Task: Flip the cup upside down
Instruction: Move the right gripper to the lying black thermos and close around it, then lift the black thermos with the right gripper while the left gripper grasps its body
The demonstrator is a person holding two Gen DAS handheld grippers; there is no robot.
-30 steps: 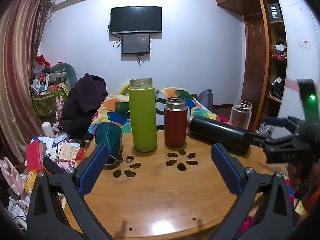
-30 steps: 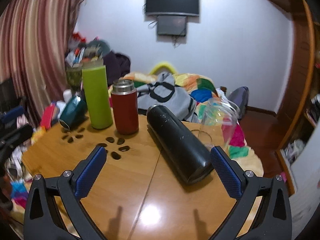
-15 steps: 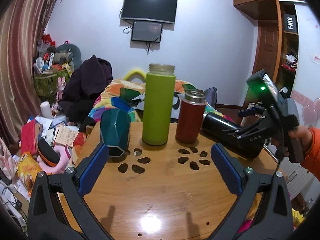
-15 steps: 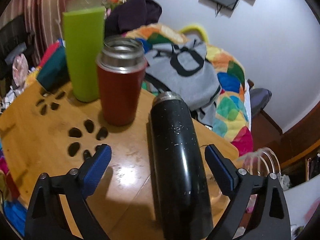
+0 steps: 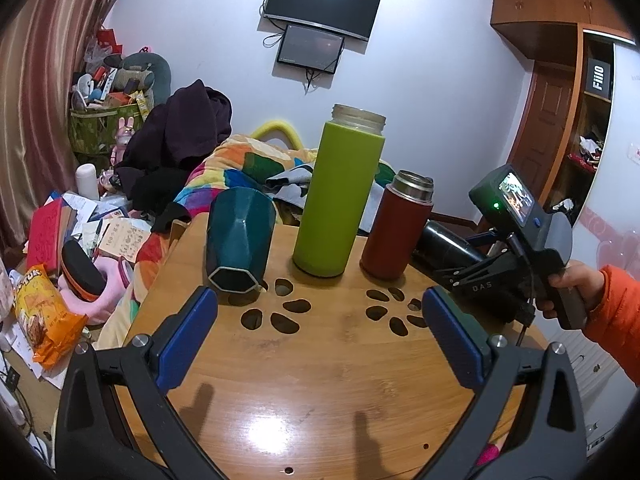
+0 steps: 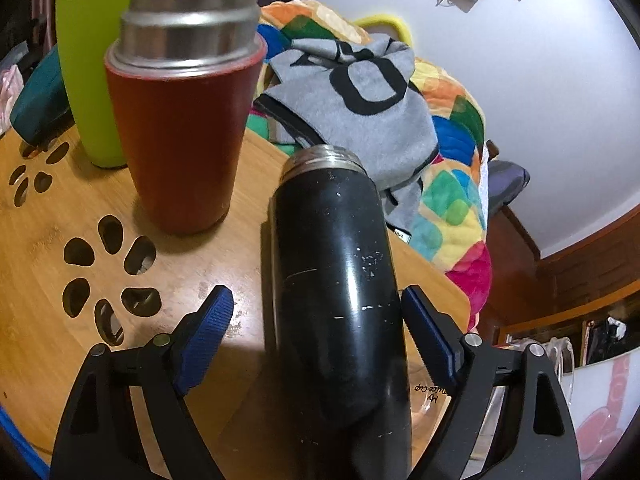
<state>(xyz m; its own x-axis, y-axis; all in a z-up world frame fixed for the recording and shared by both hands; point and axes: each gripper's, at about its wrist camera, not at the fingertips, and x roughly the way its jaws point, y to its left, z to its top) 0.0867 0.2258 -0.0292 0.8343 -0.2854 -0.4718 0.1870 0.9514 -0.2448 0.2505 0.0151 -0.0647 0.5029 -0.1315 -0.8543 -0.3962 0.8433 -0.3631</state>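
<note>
A black metal flask (image 6: pixel 336 300) lies on its side on the round wooden table (image 5: pixel 320 380), its mouth pointing away. My right gripper (image 6: pixel 316 336) is open and straddles the flask's body; the right pad touches it or nearly does, the left pad stands apart. In the left wrist view the flask (image 5: pixel 448 246) shows at the right, partly hidden by the right gripper (image 5: pixel 472 276). My left gripper (image 5: pixel 320 336) is open and empty above the table's middle.
A red flask (image 5: pixel 396 228), a tall green bottle (image 5: pixel 338 196) and a dark teal faceted cup (image 5: pixel 240 240) mouth-down stand in a row at the back. A clear glass cup (image 6: pixel 460 408) sits by the black flask. Paw-shaped cut-outs (image 5: pixel 276 312) pierce the tabletop. Clutter lies left of the table.
My right gripper has moved in low over the black flask, now between its fingers, which have narrowed somewhat. My left gripper has moved forward and left, closer to the row.
</note>
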